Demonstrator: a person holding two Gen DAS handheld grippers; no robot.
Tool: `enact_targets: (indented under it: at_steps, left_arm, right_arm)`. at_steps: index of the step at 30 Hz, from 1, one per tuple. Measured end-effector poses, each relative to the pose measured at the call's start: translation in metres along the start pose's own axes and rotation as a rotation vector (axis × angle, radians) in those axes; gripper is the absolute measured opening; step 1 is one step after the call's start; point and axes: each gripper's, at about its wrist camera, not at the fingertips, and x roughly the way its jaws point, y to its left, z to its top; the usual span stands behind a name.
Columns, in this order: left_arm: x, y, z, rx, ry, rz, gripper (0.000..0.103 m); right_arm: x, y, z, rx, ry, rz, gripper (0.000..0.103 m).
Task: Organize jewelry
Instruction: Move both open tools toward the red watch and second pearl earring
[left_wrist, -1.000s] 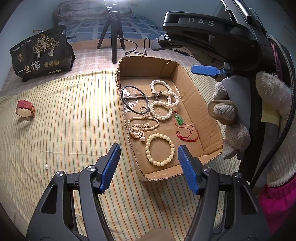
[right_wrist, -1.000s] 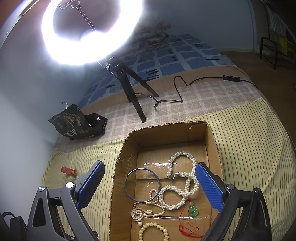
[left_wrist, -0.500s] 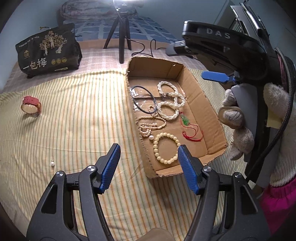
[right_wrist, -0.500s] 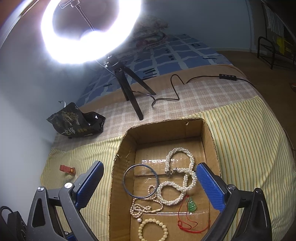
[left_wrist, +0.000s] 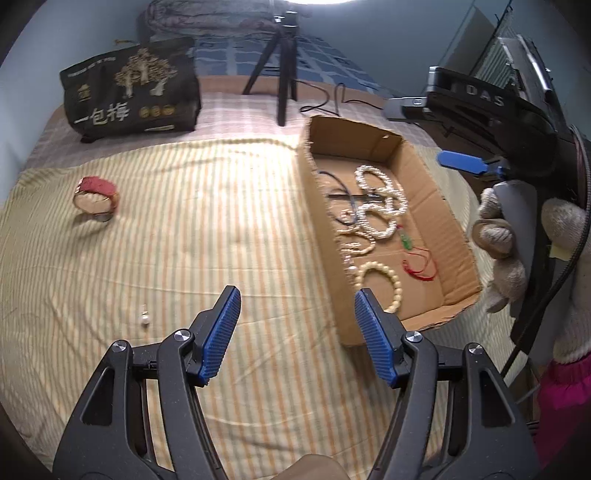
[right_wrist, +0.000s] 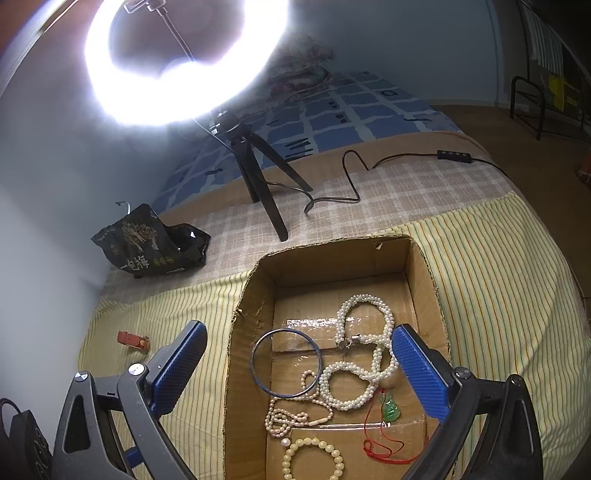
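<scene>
A cardboard box (left_wrist: 454, 229) (right_wrist: 424, 273) on the striped cloth holds several pieces: white pearl strands (right_wrist: 364, 354), a dark bangle (right_wrist: 286, 363), a green pendant on red cord (right_wrist: 389, 408) and a cream bead bracelet (right_wrist: 314, 458). A red bracelet (left_wrist: 96, 194) (right_wrist: 133, 340) lies on the cloth at the far left. A small pearl earring (left_wrist: 144, 317) lies left of my left gripper (left_wrist: 295, 325), which is open and empty over the cloth, beside the box's near left corner. My right gripper (right_wrist: 295, 365) is open and empty above the box.
A black snack bag (left_wrist: 131, 96) (right_wrist: 147, 243) stands at the back left. A ring light on a black tripod (right_wrist: 258, 184) stands behind the box, with its cable (right_wrist: 343, 184) across the checked cloth. The gloved hand holding the right gripper (left_wrist: 517, 236) is right of the box.
My left gripper has moved left, from over the box's near end to the cloth beside it. The right gripper has hardly moved. Both stay open.
</scene>
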Motion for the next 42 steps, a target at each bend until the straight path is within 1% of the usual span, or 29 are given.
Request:
enact_targets:
  at_steps: [5,11,16,19,25,29,33,38,42]
  left_arm:
    - [-0.004,0.022,-0.003,-0.028,-0.002,0.024,0.066]
    - [-0.012,0.050,-0.005,-0.078,-0.014,0.041,0.066]
    - [-0.018,0.072,-0.004,-0.120,-0.032,0.044,0.066]
    - [-0.023,0.086,-0.003,-0.142,-0.043,0.048,0.066]
    - [-0.032,0.126,0.002,-0.232,-0.079,0.064,0.066]
    - [-0.038,0.154,0.006,-0.283,-0.114,0.081,0.066]
    - [-0.041,0.182,0.009,-0.325,-0.148,0.113,0.066]
    - [-0.034,0.213,0.010,-0.409,-0.154,0.082,0.066]
    - [-0.026,0.224,0.014,-0.425,-0.157,0.075,0.066]
  right_arm:
    - [0.001,0.011,0.000,-0.019,-0.029,0.002,0.103]
    - [0.007,0.033,-0.002,-0.070,-0.039,0.007,0.103]
    - [0.014,0.054,-0.008,-0.121,-0.022,0.063,0.103]
    - [0.017,0.066,-0.012,-0.147,-0.018,0.077,0.103]
    - [0.019,0.086,-0.020,-0.236,-0.040,0.068,0.103]
    - [0.021,0.097,-0.028,-0.271,-0.032,0.074,0.103]
    - [0.023,0.112,-0.045,-0.302,-0.004,0.104,0.103]
    - [0.024,0.139,-0.073,-0.367,0.027,0.137,0.103]
    - [0.029,0.156,-0.098,-0.410,0.064,0.165,0.103]
